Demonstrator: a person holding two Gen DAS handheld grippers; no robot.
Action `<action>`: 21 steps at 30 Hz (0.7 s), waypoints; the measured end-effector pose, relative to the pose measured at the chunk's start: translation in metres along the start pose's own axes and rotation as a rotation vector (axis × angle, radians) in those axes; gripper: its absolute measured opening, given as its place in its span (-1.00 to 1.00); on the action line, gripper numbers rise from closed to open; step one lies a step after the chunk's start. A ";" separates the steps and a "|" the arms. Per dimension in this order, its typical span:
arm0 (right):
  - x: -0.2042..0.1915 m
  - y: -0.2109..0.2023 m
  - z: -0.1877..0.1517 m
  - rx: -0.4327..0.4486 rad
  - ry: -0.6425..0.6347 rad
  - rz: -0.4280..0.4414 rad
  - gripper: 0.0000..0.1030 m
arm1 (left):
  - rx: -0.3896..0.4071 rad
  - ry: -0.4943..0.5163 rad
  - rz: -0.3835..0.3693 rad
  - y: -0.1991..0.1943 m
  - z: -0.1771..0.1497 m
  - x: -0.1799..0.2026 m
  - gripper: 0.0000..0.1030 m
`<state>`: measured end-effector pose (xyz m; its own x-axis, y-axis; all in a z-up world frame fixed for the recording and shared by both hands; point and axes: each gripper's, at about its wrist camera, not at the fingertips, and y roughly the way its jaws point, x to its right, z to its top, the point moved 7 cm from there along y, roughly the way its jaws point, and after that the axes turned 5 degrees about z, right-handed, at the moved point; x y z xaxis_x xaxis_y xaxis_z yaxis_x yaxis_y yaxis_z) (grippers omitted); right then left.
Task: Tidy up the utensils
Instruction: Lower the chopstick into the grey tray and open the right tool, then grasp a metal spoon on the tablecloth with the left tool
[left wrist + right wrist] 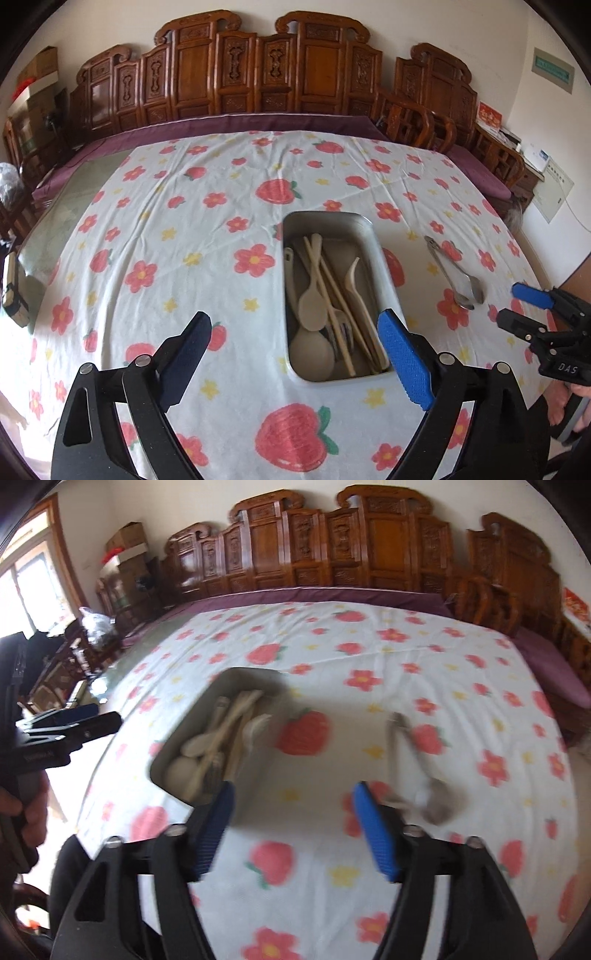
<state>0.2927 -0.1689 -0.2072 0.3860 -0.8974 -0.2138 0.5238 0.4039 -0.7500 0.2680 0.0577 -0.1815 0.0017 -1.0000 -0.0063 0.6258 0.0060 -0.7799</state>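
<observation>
Utensils are nearly all gathered already: pale wooden spoons, a fork and long chopsticks [334,291] lie lengthwise in the rectangular metal tray [364,225], which sits near the middle of the flower-and-strawberry printed tablecloth [166,236]. They are laid parallel along the tray's long side, I'd guess so the long pieces fit without sticking out.

One piece is left out. A pair of shiny metal tongs [456,273] lies flat on the cloth to the right of the tray, apart from it, with its scooped ends toward the person.

The left gripper [295,354] hangs over the near end of the tray, its black-and-blue jaws spread wide with nothing between them. The right gripper [293,829] is likewise released and empty; in its own blurred view it points at bare cloth between tray and tongs, the tongs just off its right finger.

To my eye the tongs are the remaining job, and the right gripper is the nearer one for it. They lie low and look slick, so the pinch would probably need to come across the narrow handles.
</observation>
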 end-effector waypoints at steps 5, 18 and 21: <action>0.048 -0.011 -0.013 -0.006 0.039 -0.060 0.75 | -0.014 0.057 -0.033 0.005 -0.001 0.036 0.71; 0.123 0.030 -0.027 -0.124 0.061 -0.119 0.47 | -0.048 0.159 -0.114 0.022 -0.006 0.125 0.71; 0.133 0.030 -0.027 -0.123 0.082 -0.129 0.47 | -0.070 0.174 -0.138 0.031 -0.007 0.146 0.71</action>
<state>0.3393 -0.2804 -0.2752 0.2561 -0.9537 -0.1576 0.4661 0.2646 -0.8442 0.2822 -0.0880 -0.2110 -0.2186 -0.9758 0.0000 0.5553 -0.1244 -0.8223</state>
